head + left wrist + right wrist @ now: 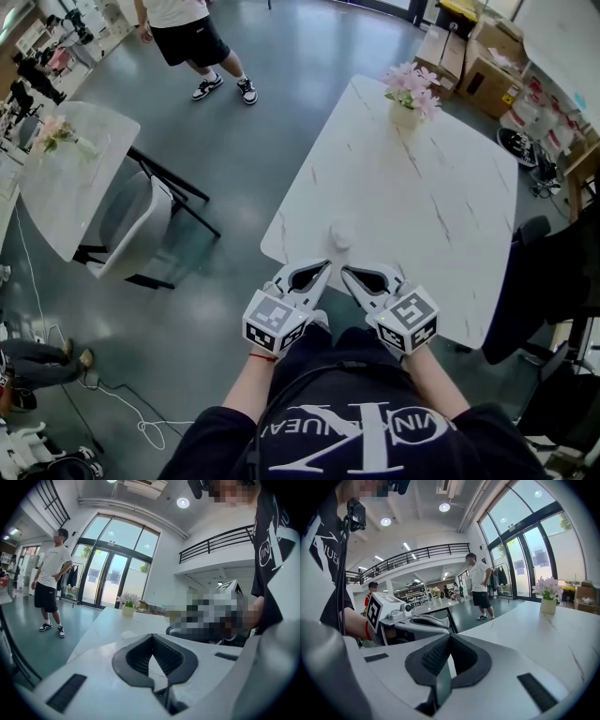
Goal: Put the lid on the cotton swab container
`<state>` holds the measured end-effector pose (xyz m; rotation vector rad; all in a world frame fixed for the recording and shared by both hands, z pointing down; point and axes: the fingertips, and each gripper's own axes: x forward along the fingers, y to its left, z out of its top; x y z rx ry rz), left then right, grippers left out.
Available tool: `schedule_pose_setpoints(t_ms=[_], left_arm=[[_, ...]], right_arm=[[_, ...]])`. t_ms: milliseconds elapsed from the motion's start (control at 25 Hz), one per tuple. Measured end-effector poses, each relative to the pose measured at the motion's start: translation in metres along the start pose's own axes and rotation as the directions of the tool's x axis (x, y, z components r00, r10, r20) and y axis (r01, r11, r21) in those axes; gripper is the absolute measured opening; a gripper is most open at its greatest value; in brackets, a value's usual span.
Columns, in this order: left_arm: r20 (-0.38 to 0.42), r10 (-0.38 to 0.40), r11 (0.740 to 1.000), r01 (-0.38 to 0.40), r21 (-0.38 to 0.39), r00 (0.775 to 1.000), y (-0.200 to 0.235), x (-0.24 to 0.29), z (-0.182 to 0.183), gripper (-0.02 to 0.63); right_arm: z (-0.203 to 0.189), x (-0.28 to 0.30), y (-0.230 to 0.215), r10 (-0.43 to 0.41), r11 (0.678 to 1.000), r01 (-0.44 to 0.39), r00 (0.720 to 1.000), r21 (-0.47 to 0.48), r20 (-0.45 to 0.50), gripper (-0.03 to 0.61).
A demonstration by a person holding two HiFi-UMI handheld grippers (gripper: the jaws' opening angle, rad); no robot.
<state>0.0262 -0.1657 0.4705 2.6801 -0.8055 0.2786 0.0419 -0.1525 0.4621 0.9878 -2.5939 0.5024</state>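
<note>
Looking down from the head view, the left gripper (pixel 317 272) and the right gripper (pixel 352 275) sit side by side at the near edge of the marble table (pixel 441 206), tips angled toward each other. Both are clenched and carry nothing. The cotton swab container (pixel 342 234) is a small white round thing on the table just beyond the tips, close to that near edge. It is too small to tell whether its lid is on it or lying apart.

My guess is that it is light, stiff plastic with smooth sides, so it would slide or tip under a push. A gentle pinch across the lid's rim seems best, with the other gripper steadying the body. The flower pot (pixel 406 112) is well apart at the far end, leaving the tabletop between open. The edge beside the container drops to the floor, so any nudge should go inward.

The left gripper view shows its jaws closed tip to tip, with only tabletop visible through the gap behind them. A standing person (pixel 51 583) is well off to the left, clear of the work.

The right gripper view likewise shows its jaws pressed together and empty, with the other gripper just beside it and bare marble running toward the pot.
</note>
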Motion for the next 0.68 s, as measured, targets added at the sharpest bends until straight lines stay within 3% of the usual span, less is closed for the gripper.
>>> schedule_pose_setpoints(t_ms=[360,680], left_arm=[[-0.003,0.078,0.997,-0.078,-0.009,0.997,-0.017,-0.021,-0.005,0.005],[-0.003,0.099,0.995,-0.099,-0.030,0.995,-0.061,-0.031,-0.024,0.005]], right_arm=[[-0.001,-0.015,0.021,0.068,0.997,-0.068,0.998,-0.027,0.006,0.003],[-0.024,-0.051,0.038,0.084,0.996,-0.084,0.996,-0.019,-0.005,0.003]])
